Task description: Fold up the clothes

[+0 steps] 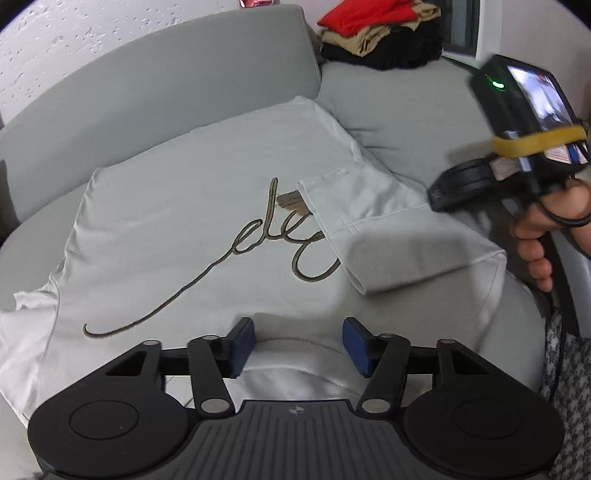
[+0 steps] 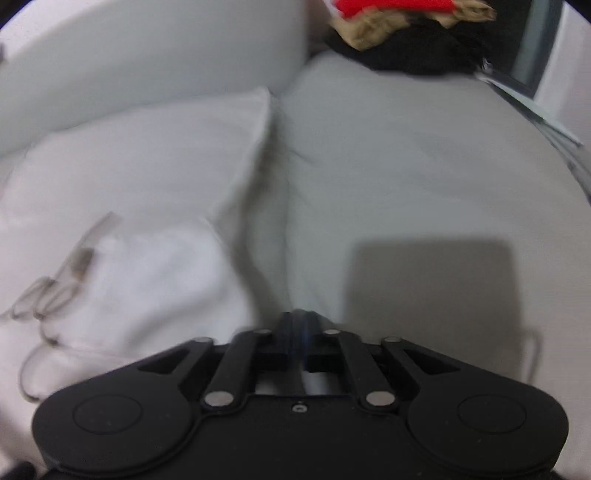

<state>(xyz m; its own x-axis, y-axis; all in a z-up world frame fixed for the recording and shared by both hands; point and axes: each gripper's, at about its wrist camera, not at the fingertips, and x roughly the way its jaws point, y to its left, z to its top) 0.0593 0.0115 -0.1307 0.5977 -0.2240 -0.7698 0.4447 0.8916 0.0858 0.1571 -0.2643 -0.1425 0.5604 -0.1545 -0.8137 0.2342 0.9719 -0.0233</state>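
Observation:
A white T-shirt [image 1: 192,206] with looping script lies spread on the grey sofa seat [image 1: 399,107], and one sleeve [image 1: 354,218] is folded in over the lettering. My left gripper [image 1: 299,345] stands open at the shirt's near end. Its blue pads [image 1: 242,345] sit on either side of the ribbed collar [image 1: 295,354] without pressing it. My right gripper [image 2: 298,325] shows in its own blurred view with its jaws together, and a ridge of the shirt's edge [image 2: 280,258] runs up into its tips. In the left wrist view the right gripper [image 1: 437,195] is at the shirt's right edge, held by a hand [image 1: 535,240].
A pile of red, tan and black clothes [image 1: 380,33] sits at the sofa's far right corner. The grey backrest [image 1: 166,77] curves behind the shirt. A patterned cloth [image 1: 565,369] and a cable hang off the right side.

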